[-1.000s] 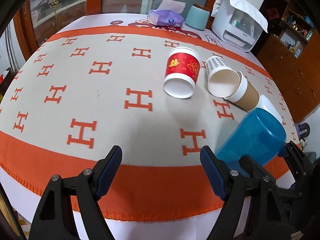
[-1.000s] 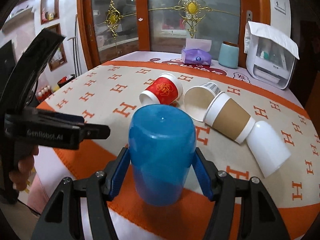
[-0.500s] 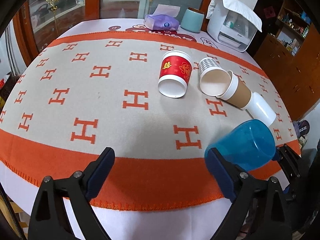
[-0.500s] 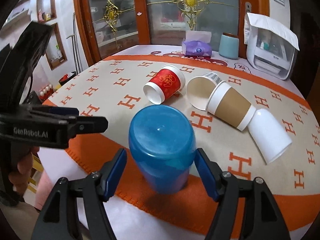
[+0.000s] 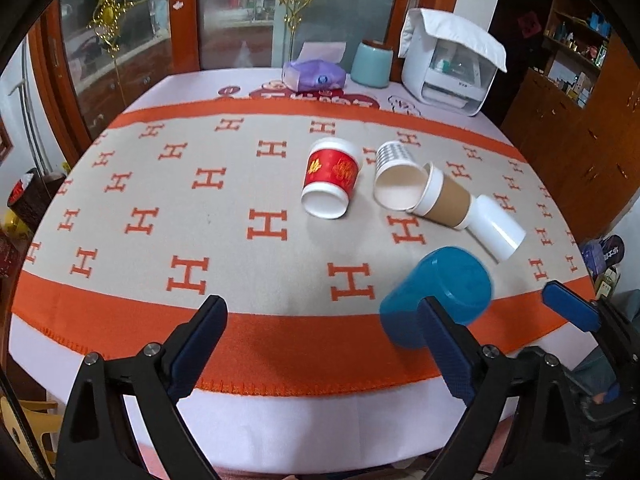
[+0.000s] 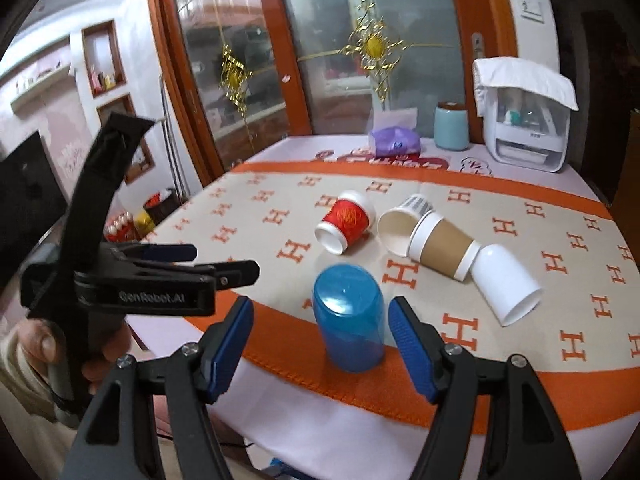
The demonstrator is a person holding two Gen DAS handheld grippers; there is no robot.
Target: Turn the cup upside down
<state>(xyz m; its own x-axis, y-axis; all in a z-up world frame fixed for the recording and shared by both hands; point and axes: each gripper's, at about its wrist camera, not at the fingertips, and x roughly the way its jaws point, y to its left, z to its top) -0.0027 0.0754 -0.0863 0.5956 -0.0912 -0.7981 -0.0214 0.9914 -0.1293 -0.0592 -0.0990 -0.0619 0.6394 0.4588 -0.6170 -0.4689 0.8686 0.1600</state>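
The blue plastic cup (image 6: 350, 318) stands upside down, base up, on the orange border of the tablecloth near the table's front edge; it also shows in the left wrist view (image 5: 434, 298). My right gripper (image 6: 320, 338) is open, its blue pads on either side of the cup and apart from it, drawn back towards me. My left gripper (image 5: 322, 344) is open and empty over the front edge, left of the cup; its body shows in the right wrist view (image 6: 160, 280).
Several paper cups lie on their sides mid-table: a red one (image 5: 330, 178), a checked one (image 5: 394, 178), a brown one (image 5: 444, 200) and a white one (image 5: 498, 230). A tissue pack (image 5: 314, 74), teal canister (image 5: 372, 64) and white appliance (image 5: 448, 64) stand at the back.
The right gripper opened, let go of the blue cup and drew back; the cup now stands free, upside down. The left gripper also pulled back and up.
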